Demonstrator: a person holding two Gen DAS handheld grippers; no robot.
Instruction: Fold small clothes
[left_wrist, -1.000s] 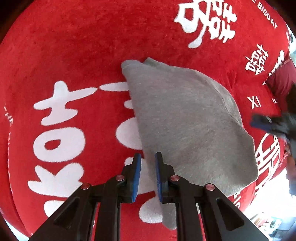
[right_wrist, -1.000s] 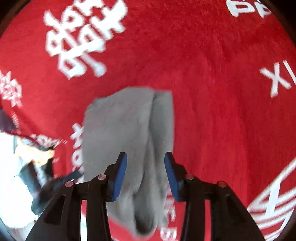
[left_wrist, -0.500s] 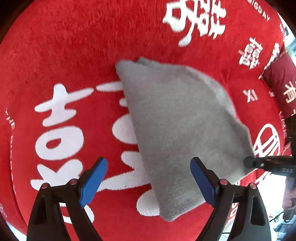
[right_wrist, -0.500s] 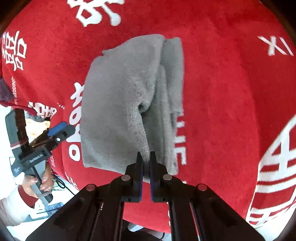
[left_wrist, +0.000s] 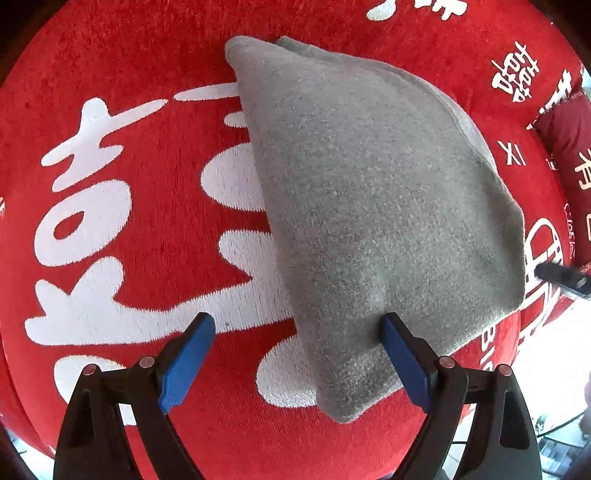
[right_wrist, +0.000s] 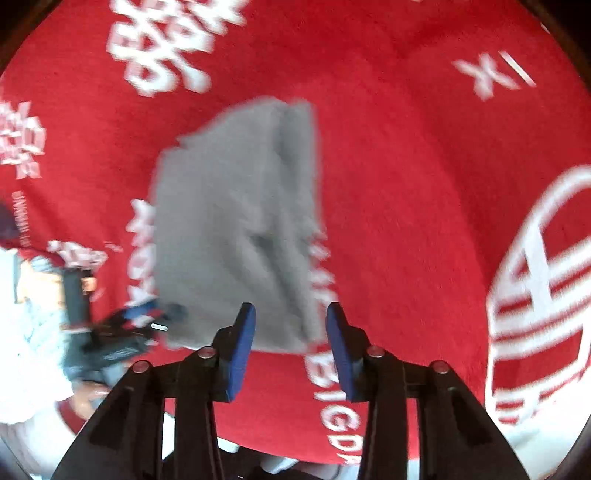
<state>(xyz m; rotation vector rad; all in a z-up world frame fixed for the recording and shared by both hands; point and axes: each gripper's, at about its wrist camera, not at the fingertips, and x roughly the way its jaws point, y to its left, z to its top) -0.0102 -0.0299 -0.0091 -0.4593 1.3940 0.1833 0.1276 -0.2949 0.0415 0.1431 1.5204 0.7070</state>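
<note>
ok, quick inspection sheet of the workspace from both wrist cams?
Surface: red cloth with white woven characters, covers the whole work area.
Job's things: grey garment, folded, lying flat on the cloth.
Clutter: dark red cushion at the right edge.
Grippers: left claw open wide, straddling the garment's near edge, nothing held; right claw open, at the garment's near end, view blurred.
Cables: thin dark ones past the cloth's edge.
Surroundings: bright floor beyond the cloth, details unclear.
</note>
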